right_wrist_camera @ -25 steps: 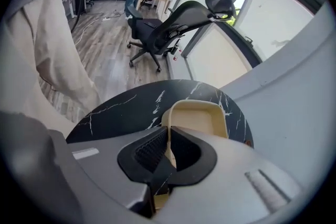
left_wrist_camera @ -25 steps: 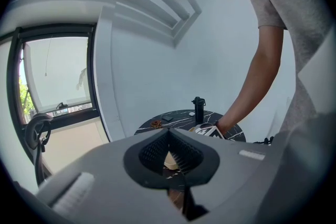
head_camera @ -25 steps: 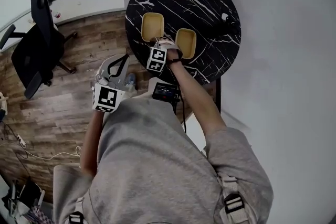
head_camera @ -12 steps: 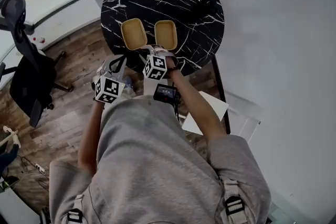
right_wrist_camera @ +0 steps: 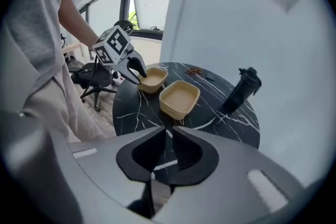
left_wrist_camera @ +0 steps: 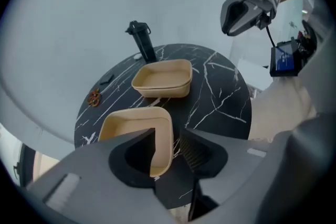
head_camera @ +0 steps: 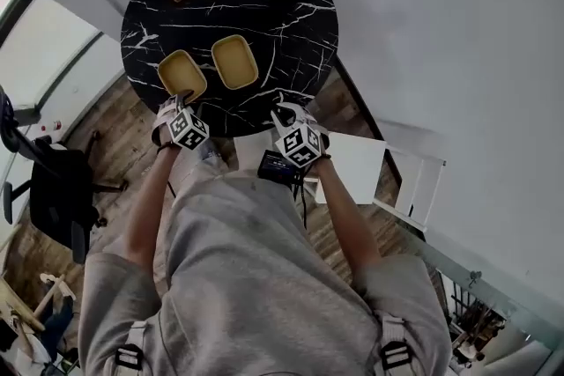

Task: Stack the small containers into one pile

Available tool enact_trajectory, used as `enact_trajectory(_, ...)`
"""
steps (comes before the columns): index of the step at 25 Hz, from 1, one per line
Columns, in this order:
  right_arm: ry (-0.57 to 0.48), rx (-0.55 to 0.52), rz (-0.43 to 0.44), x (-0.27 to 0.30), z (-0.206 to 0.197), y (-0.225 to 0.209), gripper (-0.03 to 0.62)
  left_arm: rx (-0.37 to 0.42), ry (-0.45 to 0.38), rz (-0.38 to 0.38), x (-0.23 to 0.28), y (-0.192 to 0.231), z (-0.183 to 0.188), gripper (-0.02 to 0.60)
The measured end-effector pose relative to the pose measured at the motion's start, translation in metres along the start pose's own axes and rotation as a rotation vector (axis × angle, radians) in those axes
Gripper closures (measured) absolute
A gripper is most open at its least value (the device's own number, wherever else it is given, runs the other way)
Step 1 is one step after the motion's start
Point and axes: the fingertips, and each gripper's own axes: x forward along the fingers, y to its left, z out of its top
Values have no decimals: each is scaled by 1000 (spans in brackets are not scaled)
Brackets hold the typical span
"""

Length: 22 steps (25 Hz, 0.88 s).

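Your left gripper, jaws opening, straddles the rim of the container at the table's near edge. Next, probably clamp and nest it in the other container. Your right gripper is closing, empty.

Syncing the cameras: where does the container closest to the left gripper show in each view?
Head view: container at the table's near-left edge, left of its twin.
Left gripper view: low centre, its wall between the opening jaws of the left gripper; twin behind.
Right gripper view: the farther one, behind the twin.
Shared landmark: the twin container.
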Motion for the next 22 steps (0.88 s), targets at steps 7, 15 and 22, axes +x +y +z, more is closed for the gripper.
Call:
enact_trajectory(7,47,154,-32,-16,-65,5,542,162,116,-59,23,-16,-14,556)
enact_trajectory(15,31,211,-41,-9,-75,-3,549,181,-7,40,-20,1,34,563)
enact_trajectory(22,19,225,-43,-3,-75,-16,553,178,-205,52,-46,-7,127,563)
